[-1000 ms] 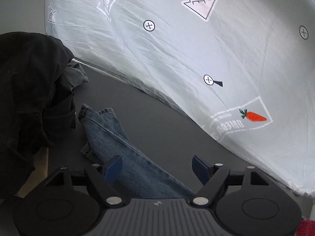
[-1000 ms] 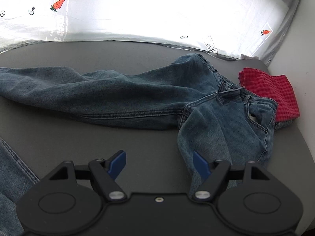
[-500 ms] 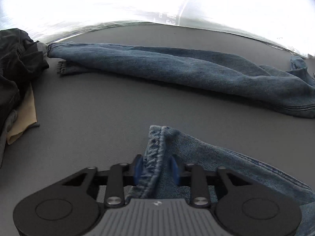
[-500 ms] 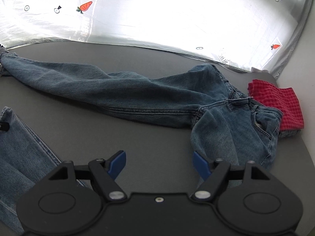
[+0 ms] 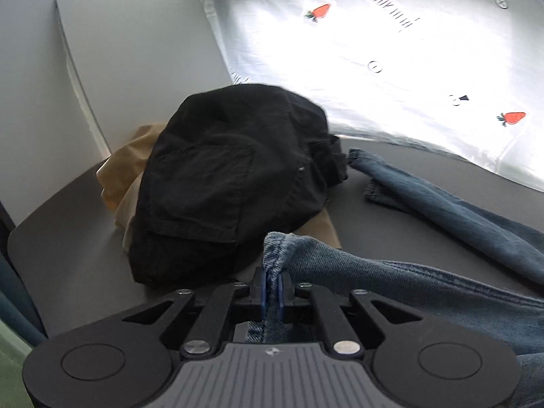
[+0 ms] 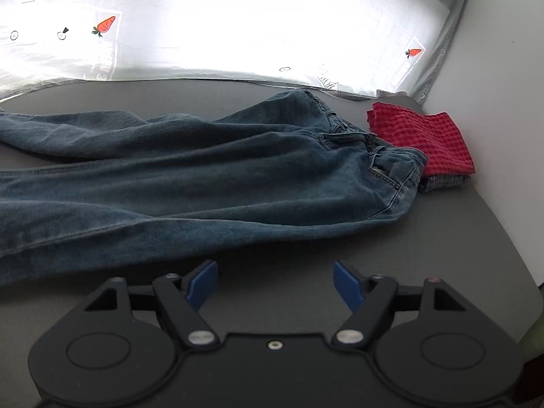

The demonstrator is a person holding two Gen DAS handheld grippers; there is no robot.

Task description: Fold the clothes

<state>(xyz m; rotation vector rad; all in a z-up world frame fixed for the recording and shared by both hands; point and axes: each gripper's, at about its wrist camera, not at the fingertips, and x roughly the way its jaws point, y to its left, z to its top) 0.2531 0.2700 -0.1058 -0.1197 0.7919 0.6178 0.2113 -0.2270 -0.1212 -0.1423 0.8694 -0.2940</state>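
Faded denim jeans (image 6: 210, 183), matt grey tabletop (image 6: 306, 248), shiny crinkled foil sheet (image 6: 238, 34)

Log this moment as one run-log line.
left gripper: shut on jeans hem | right gripper: open, empty | red cloth: folded beside waistband

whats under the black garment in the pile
A tan cloth sticks out from beneath the black garment at the left and front; how far it runs underneath is hidden.
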